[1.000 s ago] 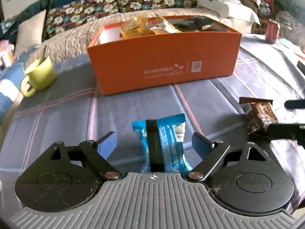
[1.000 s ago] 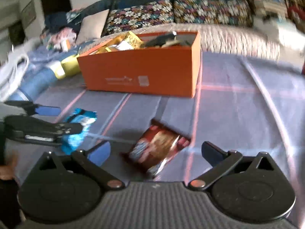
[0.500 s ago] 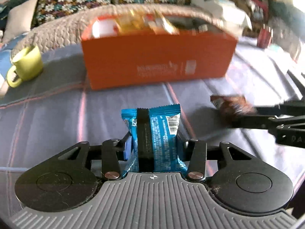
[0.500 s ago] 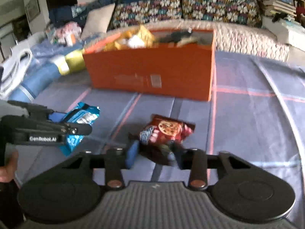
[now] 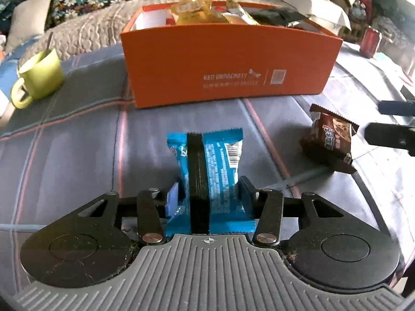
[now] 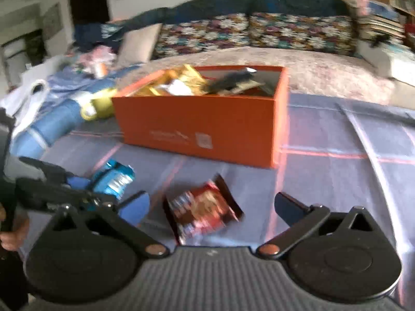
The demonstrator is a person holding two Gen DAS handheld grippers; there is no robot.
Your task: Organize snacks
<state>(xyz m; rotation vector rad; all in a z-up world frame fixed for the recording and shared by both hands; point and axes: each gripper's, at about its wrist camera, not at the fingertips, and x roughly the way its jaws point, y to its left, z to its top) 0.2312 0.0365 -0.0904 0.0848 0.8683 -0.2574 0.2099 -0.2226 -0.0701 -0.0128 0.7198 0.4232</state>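
My left gripper (image 5: pixel 208 194) is shut on a blue snack packet (image 5: pixel 215 165) and holds it in front of the orange box (image 5: pixel 228 64), which holds several snacks. The blue packet also shows in the right wrist view (image 6: pixel 114 178). My right gripper (image 6: pixel 211 204) is open, its fingers spread on both sides of a brown cookie packet (image 6: pixel 205 212) that lies on the plaid cloth. That brown packet (image 5: pixel 329 140) shows at the right in the left wrist view, with the right gripper's fingers (image 5: pixel 389 137) beside it.
A green mug (image 5: pixel 39 77) with a spoon stands left of the orange box (image 6: pixel 207 124). A red can (image 5: pixel 371 41) stands at the far right. A quilted sofa with floral cushions (image 6: pixel 254 31) runs behind the table.
My left gripper shut on the blue packet and lifted it. My right gripper shut on the brown packet half a second ago and is now open, with the packet lying loose.
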